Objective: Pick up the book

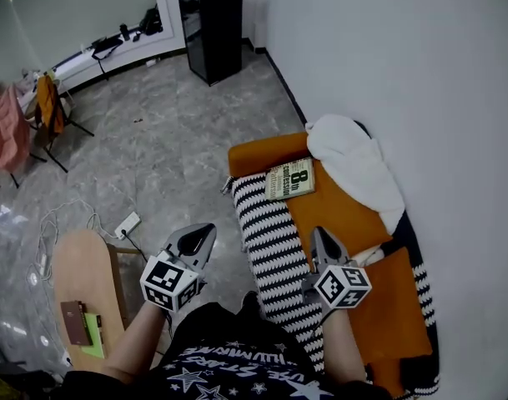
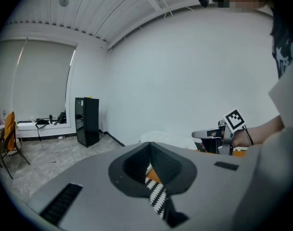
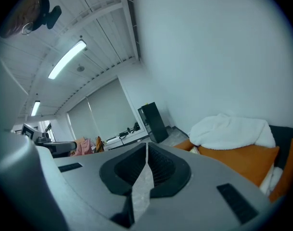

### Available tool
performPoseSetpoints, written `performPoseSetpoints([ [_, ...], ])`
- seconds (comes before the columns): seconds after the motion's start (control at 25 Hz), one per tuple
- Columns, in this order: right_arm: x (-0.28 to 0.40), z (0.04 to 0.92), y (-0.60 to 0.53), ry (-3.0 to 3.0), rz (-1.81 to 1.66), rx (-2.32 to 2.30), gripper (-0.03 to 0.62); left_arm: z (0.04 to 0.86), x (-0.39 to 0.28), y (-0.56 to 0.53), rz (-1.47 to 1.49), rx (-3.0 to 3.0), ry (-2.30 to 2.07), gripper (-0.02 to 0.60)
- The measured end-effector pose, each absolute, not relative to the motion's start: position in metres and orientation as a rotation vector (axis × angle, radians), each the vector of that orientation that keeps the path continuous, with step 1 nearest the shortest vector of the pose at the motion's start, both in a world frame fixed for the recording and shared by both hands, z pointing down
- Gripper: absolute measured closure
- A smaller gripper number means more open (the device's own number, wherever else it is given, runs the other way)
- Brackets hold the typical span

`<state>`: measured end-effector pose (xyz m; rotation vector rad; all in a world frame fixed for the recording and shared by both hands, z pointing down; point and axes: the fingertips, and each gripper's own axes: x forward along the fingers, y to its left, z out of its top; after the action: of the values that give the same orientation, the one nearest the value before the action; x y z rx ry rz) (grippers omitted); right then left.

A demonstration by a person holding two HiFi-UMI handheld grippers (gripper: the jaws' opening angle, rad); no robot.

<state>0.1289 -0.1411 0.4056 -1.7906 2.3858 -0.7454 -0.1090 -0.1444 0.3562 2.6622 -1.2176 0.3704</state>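
- Leftmost, in the head view: wooden table [image 1: 74, 261] bearing a small brown case [image 1: 73, 322] and a green sheet [image 1: 95, 344]; white power strip [image 1: 127, 223] on the grey floor [image 1: 162, 140] just beside it.
- Further back: black cabinet [image 1: 210, 27], upright against the white wall [image 1: 404, 57].
- Left gripper [image 1: 205, 232]: over the floor, just left of the striped blanket [image 1: 274, 248]; jaws pressed together at the tips with nothing between them, as the left gripper view [image 2: 149, 144] shows.
- Striped blanket: black and white, draped along the left edge of the orange cushion [image 1: 337, 207].
- Book [image 1: 290, 178]: flat on the orange cushion, cover up, at the far end of the striped blanket and just left of the white blanket [image 1: 354, 165]; ahead of both grippers and touched by neither.
- Right gripper [image 1: 320, 233]: above the orange cushion, aimed roughly toward the book; jaws clenched and empty, as seen in the right gripper view [image 3: 146, 147].
- White blanket: bunched on the cushion against the wall.
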Motion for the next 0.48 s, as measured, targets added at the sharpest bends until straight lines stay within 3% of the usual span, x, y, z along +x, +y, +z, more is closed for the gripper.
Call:
performPoseSetpoints([
  [0.48,0.176,0.42,-0.149,2.236,-0.839,-1.799,0.565,0.344,-0.049,-0.174,0.419,2.75,-1.146,0.574],
])
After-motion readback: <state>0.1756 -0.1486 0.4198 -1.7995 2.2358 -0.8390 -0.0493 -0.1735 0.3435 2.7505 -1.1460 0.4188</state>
